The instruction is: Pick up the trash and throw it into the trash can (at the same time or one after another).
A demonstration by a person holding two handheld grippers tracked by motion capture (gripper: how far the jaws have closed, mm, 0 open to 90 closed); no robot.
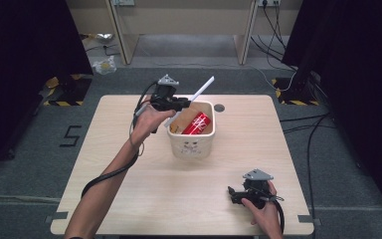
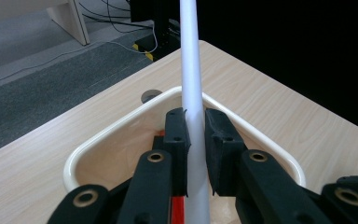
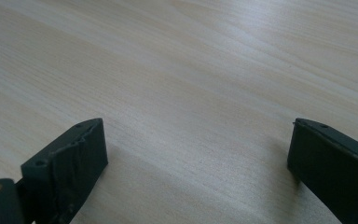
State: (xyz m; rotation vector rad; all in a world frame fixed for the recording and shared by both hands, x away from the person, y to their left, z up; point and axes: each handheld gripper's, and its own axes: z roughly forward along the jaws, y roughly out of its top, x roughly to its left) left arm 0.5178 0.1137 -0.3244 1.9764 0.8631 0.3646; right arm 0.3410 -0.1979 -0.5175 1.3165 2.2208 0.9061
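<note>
I note left gripper (image 2: 195, 128) clamped on white tube (image 2: 189, 70) over cream bin (image 1: 191, 146); right gripper (image 3: 198, 158) jaws apart, low over near-right tabletop (image 1: 129, 189).

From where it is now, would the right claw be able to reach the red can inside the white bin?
Probably yes. The right claw is open and holds nothing, and bare table lies between it and the white bin. The red can lies uncovered on the bin's right side; the left claw, holding the white stick, is at the far left rim.

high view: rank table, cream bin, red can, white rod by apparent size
1. table
2. cream bin
3. white rod held by left gripper: longer than the can, thinner; order unsure
4. red can, partly hidden in bin
</note>
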